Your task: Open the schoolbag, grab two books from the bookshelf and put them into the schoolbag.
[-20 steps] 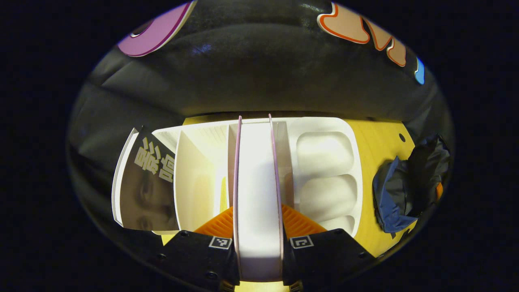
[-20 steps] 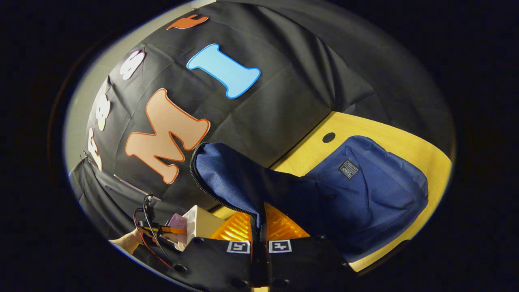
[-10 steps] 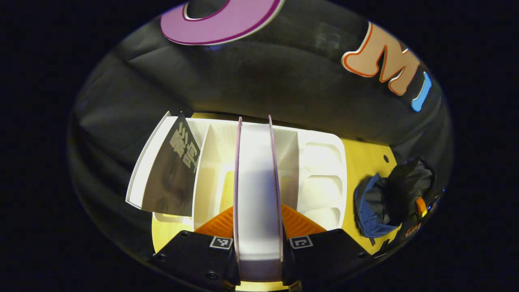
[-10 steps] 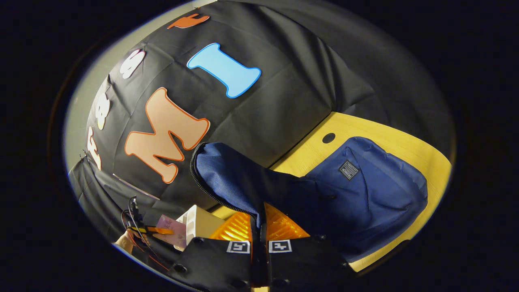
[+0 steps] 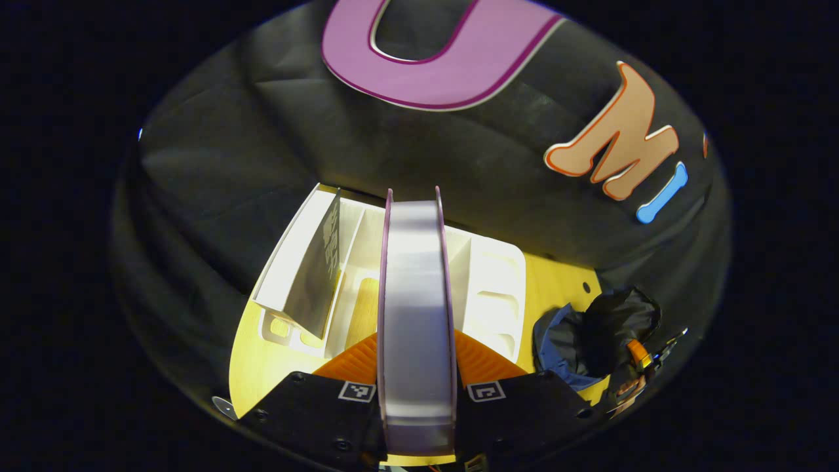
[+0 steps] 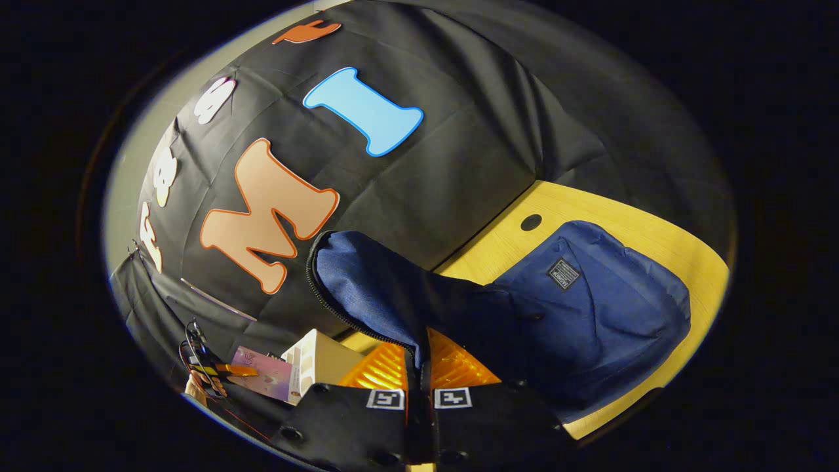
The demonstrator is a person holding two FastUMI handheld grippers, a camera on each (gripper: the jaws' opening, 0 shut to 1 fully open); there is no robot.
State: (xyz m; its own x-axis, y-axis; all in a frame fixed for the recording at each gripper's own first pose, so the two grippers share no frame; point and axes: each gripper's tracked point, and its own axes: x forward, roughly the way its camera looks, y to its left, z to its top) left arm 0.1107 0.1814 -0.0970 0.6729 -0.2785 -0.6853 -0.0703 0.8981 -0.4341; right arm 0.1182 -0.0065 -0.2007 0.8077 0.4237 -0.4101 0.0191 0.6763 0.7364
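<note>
Book (image 5: 417, 314) clamped by left gripper (image 5: 417, 393) hides bookshelf (image 5: 491, 288) middle; right gripper (image 6: 419, 396) pinches schoolbag (image 6: 590, 314) flap.

bookshelf (image 5: 498, 288) dividers close, schoolbag (image 6: 590, 314) mouth open

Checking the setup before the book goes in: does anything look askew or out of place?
One thing: the dark-covered book left in the white plastic bookshelf leans tilted against a divider rather than standing upright. The blue fabric schoolbag lies on the yellow wooden table, flap lifted by the right gripper.
</note>
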